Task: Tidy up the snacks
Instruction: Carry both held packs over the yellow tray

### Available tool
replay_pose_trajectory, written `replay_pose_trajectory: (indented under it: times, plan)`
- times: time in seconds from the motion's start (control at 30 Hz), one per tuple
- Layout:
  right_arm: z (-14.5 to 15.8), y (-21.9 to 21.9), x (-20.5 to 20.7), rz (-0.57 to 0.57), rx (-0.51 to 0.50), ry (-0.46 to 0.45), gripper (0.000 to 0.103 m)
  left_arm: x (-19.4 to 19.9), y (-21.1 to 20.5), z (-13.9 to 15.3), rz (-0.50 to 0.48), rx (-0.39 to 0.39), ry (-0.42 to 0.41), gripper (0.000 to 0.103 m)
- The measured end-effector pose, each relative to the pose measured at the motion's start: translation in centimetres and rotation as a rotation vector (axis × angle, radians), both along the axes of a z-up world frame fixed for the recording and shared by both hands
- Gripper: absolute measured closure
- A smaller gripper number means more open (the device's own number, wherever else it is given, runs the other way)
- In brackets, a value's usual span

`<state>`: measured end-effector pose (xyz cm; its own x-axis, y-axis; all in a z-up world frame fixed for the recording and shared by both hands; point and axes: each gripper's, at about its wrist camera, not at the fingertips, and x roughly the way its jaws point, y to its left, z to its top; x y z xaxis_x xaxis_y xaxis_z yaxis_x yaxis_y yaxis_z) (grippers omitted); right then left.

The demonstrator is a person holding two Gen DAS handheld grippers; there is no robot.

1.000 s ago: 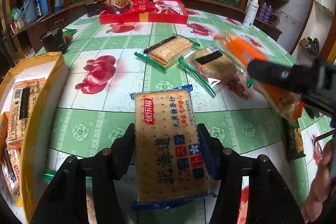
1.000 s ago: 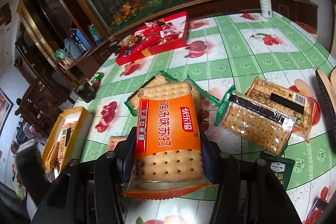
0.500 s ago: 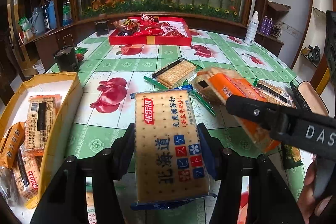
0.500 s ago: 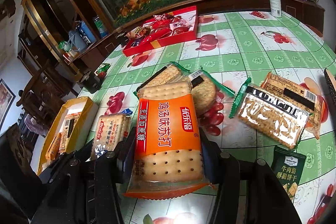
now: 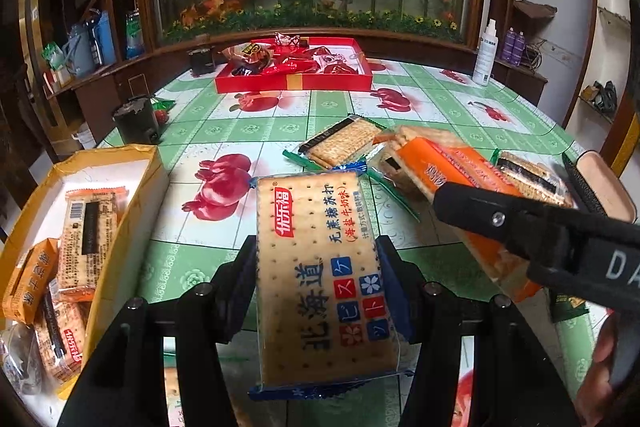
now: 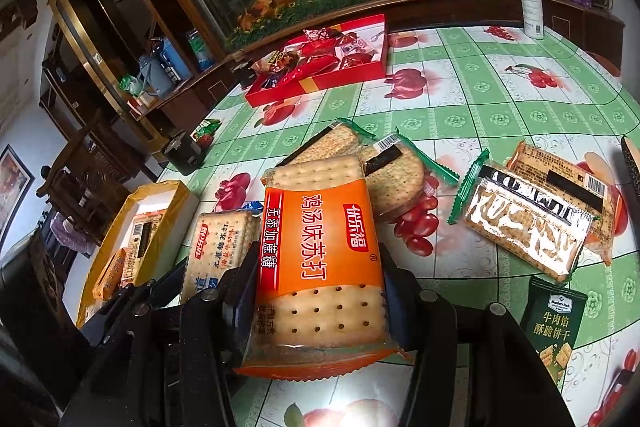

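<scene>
My left gripper (image 5: pixel 320 267) is shut on a blue-edged cracker pack (image 5: pixel 324 275), held above the table. My right gripper (image 6: pixel 316 267) is shut on an orange cracker pack (image 6: pixel 320 251), which also shows in the left wrist view as the orange cracker pack (image 5: pixel 452 171) at the right. A yellow box (image 5: pixel 132 195) at the left edge of the table holds several cracker packs (image 5: pixel 88 235). From the right wrist view, the yellow box (image 6: pixel 176 195) sits at the far left, with the blue-edged pack (image 6: pixel 220 247) beside my fingers.
Loose packs lie on the green-and-white tablecloth: green-edged crackers (image 6: pixel 400 175), a clear pack (image 6: pixel 524 227), a dark green packet (image 6: pixel 554 323). A red tray (image 5: pixel 292 81) of sweets stands at the back. A black pot (image 5: pixel 134 121) stands near the left edge, a spray bottle (image 5: pixel 485 59) far right.
The left view has tilted up, so the yellow box shows more fully. The right gripper with its orange pack has drawn closer beside the left one.
</scene>
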<state>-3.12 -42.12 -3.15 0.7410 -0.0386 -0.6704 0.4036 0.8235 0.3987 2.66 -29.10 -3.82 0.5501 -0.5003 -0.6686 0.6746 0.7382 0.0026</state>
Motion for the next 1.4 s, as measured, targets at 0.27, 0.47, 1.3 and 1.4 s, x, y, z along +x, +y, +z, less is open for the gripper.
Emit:
replay_pose_trajectory:
  times: [0.27,0.47,1.3,1.4]
  plan:
    - [-0.2,-0.1,0.0,-0.001,0.031,-0.010,0.045,0.1,0.2,0.0,-0.006,-0.026,0.022,0.047]
    - [-0.2,-0.6,-0.4,-0.024,0.038,-0.018,0.045,-0.2,0.6,0.9,0.005,-0.062,0.011,0.047]
    - [0.9,6.1,0.6,0.048,-0.053,-0.044,0.045,1.3,14.4,9.5,0.099,-0.237,0.017,0.046]
    - [1.8,8.9,1.3,0.121,-0.050,-0.058,0.045,2.9,16.9,10.0,0.139,-0.246,0.018,0.046]
